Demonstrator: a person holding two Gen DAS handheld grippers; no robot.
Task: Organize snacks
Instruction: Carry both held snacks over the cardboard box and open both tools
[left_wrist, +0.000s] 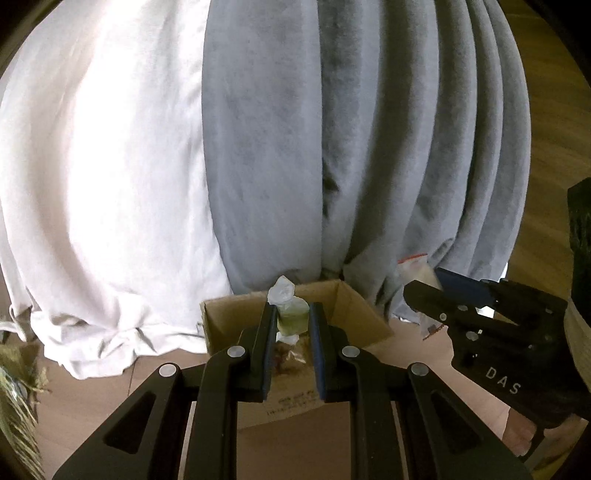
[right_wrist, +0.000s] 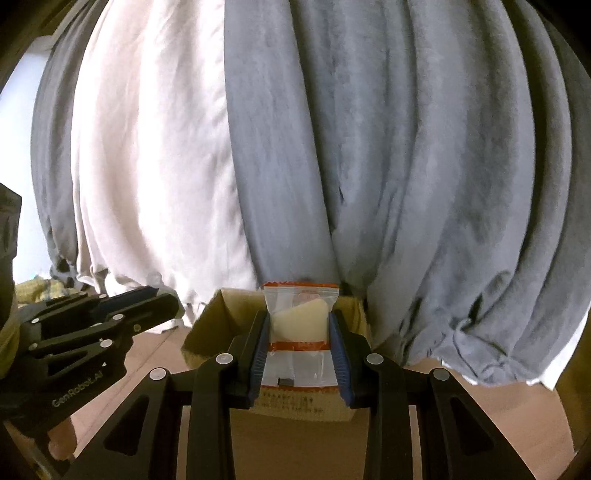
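On my left claw (left_wrist: 292, 321) I see the two fingers pinched in tight on a small clear-wrapped snack (left_wrist: 291, 314) with a greenish filling; it sits right at the fingertips, squeezed between the blue pads, its twisted wrapper end poking up above them and a bit of wrapper hanging below. Beyond and below that claw is an open cardboard box (left_wrist: 351, 306) on the brown floor (left_wrist: 92, 398), and the green snack lines up over its opening from this view, though I cannot tell how high above it. My right claw (right_wrist: 299, 332) is closed to a narrow gap on a flat clear packet (right_wrist: 301, 317) with orange strips, a pale wedge-shaped piece inside. The packet lies lengthwise between the fingers, its sides pressed by the ribbed blue pads, its top edge sticking out past the fingertips and its lower end reaching back toward the claw's body. The same box (right_wrist: 221, 314) sits just behind and under that packet. In the left view, the right claw (left_wrist: 424, 291) is off to the right, and in the right view the left one (right_wrist: 162, 301) is off to the left, so the two are near each other, side by side. Grey curtain (right_wrist: 406, 166) and white curtain (left_wrist: 103, 166) hang behind the box, bunching on the floor.
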